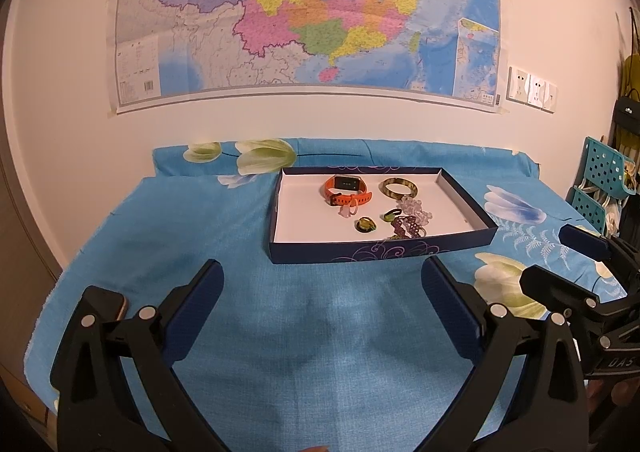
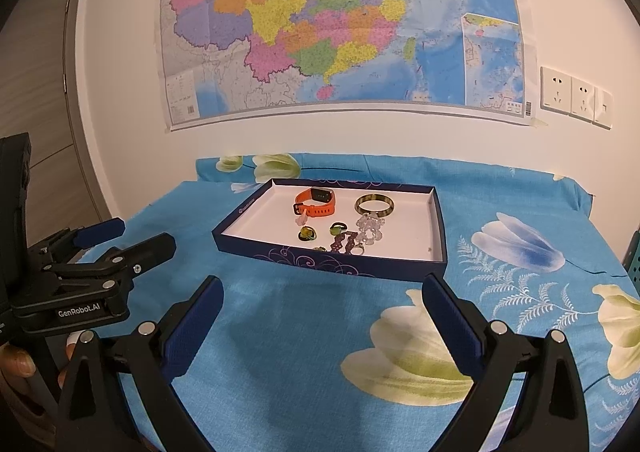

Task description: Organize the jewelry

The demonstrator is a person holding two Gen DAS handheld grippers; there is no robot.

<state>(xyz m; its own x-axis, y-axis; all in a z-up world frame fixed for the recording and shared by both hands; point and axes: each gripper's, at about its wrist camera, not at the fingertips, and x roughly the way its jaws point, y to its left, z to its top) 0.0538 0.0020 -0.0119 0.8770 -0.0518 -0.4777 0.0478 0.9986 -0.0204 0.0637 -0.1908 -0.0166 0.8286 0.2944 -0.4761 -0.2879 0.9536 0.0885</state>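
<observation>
Hovering near side of tray (image 1: 360,250), left gripper (image 1: 322,276) and right gripper (image 2: 322,290) both spread apart, empty; watch (image 1: 347,190), bangle (image 1: 399,188) inside tray.

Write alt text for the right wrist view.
A shallow dark blue box on a blue flowered cloth holds an orange watch, a bangle, bead bracelets and rings. The open right gripper points at it, empty; a map hangs behind.
</observation>
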